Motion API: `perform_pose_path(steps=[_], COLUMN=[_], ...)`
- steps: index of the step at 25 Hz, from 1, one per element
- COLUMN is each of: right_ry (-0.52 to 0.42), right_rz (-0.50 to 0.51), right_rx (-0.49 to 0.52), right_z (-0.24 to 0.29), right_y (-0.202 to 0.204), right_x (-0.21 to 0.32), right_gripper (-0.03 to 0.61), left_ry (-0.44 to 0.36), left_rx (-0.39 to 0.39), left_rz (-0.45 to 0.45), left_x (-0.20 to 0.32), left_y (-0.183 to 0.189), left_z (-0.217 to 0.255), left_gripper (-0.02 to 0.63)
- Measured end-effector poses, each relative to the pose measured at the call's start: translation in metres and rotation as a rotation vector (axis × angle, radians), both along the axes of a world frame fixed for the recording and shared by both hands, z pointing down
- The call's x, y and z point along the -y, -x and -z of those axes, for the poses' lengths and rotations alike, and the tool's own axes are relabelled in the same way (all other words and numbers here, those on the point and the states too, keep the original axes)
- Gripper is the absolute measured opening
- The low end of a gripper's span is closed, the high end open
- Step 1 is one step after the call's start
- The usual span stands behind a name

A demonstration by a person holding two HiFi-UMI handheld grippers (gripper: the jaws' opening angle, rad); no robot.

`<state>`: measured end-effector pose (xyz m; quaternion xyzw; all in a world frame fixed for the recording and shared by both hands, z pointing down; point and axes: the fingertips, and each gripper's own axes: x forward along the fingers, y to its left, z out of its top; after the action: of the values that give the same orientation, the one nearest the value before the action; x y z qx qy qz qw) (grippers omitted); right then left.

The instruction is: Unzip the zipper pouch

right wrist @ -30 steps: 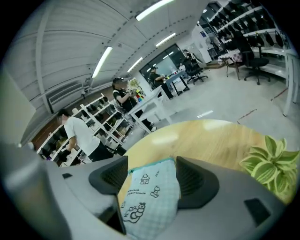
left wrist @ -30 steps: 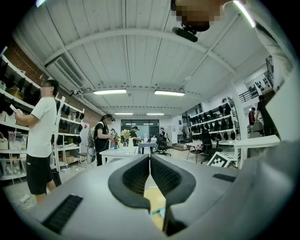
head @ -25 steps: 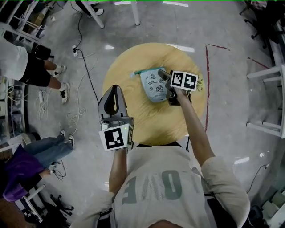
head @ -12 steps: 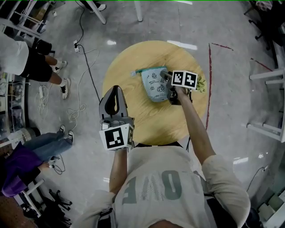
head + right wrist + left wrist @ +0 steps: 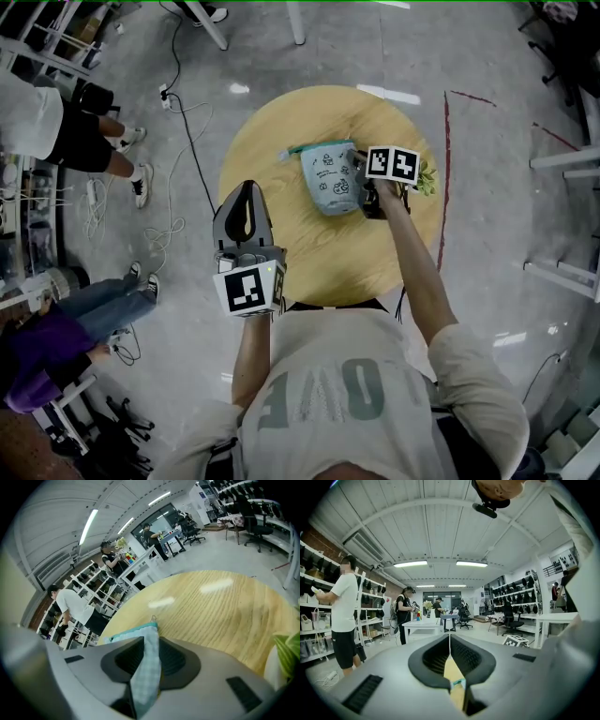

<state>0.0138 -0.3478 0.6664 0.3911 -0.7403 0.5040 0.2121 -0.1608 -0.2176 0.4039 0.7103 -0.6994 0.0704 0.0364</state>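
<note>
One firm pinch first: let right gripper's [image 5: 145, 667] closing jaws seat squarely on zipper pouch [image 5: 330, 180] corner; then bring shut, empty left gripper [image 5: 242, 202] beside zipper pouch.

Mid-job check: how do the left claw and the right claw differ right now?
The left claw is shut with nothing in it. The right claw is closing its jaws, with the checked edge of the zipper pouch between them. The left claw is held up by the near edge of the table, apart from the pouch. The right claw is down at the pouch. Both have the same grey two-jaw build.
</note>
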Motion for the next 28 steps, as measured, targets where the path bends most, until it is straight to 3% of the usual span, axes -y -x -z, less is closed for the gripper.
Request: perform_pose_path(steps=[5, 11, 19, 28], right_ry=[-0.046, -0.245, -0.512, -0.696], right_rz=[-0.017, 0.021, 0.21, 0.301], right_rx=[-0.009, 0.04, 0.109, 0.252], right_z=[0.008, 0.068, 0.159, 0.259], right_y=[0.003, 0.009, 0.03, 0.024], right_x=[0.001, -0.008, -0.053, -0.102], right_gripper=[0.041, 0.035, 0.034, 0.032], left_ry=[-0.008, -0.023, -0.061, -0.084], left_rx=[-0.002, -0.005, -0.074, -0.147], left_rz=[-0.007, -0.018, -0.118, -0.182], left_x=[0.003, -0.001, -0.006, -0.021], left_y=[-0.001, -0.001, -0.011, -0.019], left_z=[0.001, 0.005, 0.016, 0.025], left_gripper=[0.029, 0.029, 0.029, 0.029])
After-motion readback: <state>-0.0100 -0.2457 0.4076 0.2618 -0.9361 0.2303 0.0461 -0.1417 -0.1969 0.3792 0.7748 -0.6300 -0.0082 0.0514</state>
